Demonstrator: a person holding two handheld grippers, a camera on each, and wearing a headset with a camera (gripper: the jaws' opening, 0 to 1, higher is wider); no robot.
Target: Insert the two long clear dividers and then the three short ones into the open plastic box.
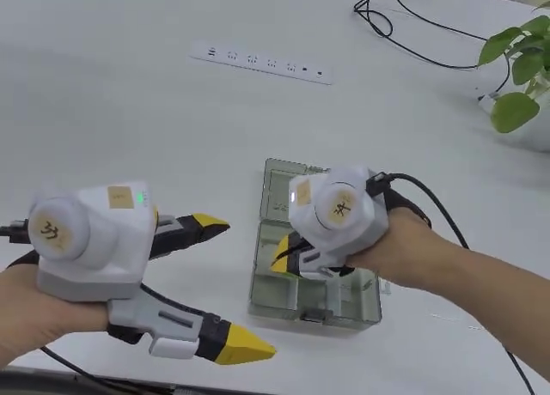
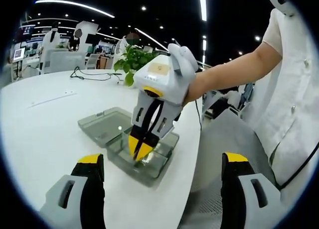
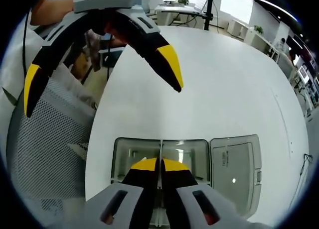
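The clear plastic box (image 1: 284, 307) lies open on the white table, its lid (image 1: 279, 185) folded flat behind it. My right gripper (image 1: 279, 259) points down into the box with its jaws shut on a thin clear divider (image 3: 161, 148), seen edge-on and standing upright across the box (image 3: 119, 154). The left gripper view shows the right gripper (image 2: 139, 148) with its yellow tips inside the box (image 2: 134, 171). To the left of the box, my left gripper (image 1: 230, 288) is wide open and holds nothing. It also hangs above the box in the right gripper view (image 3: 99, 82).
A white power strip (image 1: 262, 62) lies at the back of the table. A black cable (image 1: 412, 21) and a potted plant (image 1: 520, 60) are at the back right. The table's front edge runs just under my hands. A mesh chair (image 3: 50, 139) stands beside the table.
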